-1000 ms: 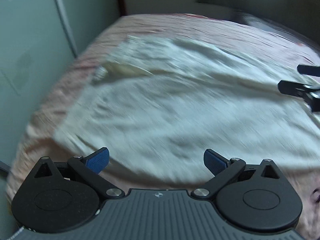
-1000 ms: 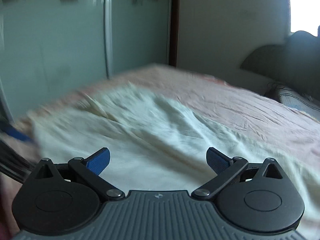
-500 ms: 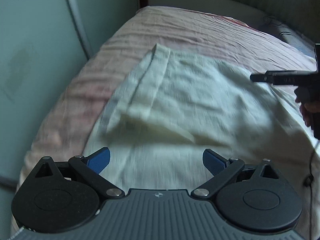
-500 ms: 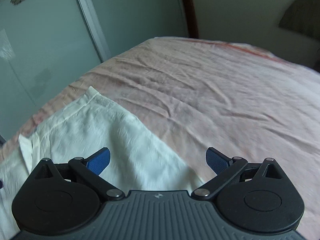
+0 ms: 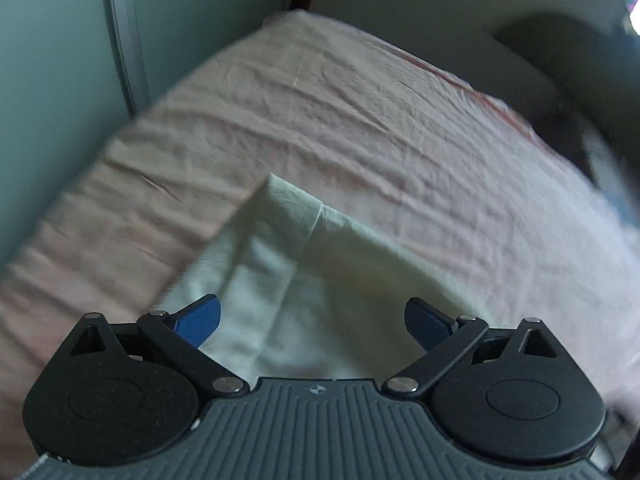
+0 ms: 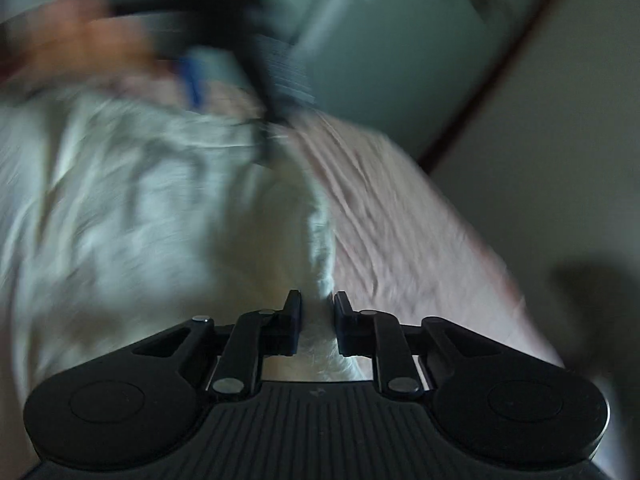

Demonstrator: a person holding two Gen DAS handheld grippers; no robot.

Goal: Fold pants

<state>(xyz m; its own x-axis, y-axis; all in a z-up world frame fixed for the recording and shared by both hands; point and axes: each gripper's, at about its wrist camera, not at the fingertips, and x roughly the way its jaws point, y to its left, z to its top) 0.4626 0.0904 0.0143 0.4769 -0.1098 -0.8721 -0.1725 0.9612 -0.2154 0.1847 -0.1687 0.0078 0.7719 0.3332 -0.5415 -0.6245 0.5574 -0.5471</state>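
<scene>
My left tool (image 5: pixel 312 322) hangs over the near end of the pants (image 5: pixel 280 280), its blue pads spread wide with nothing pinched; cloth lies below the gap, not in it. The pants rest on the pink bed sheet (image 5: pixel 360 120), which I take as my landmark: the cream fabric covers the sheet's near part, and one hemmed corner reaches furthest toward the sheet's far end.

From that view, the long axis seems to run from my left tool up and away toward that corner, with a seam or folded edge running down from it. The rest of the garment is cut off by the tool body, so I cannot tell waist from cuff.

My right tool (image 6: pixel 316 322) is closing, jaws narrow, with the pants' right-hand edge (image 6: pixel 320 240) passing between them where cloth meets bare sheet. The view is badly smeared, so I cannot tell whether the pads have bitten yet.

Risks, as I judge them: the right jaws may catch only one layer, or some sheet with it, so a lift would drag bedding. With my left tool empty, pulling from one side could skew the fold.
</scene>
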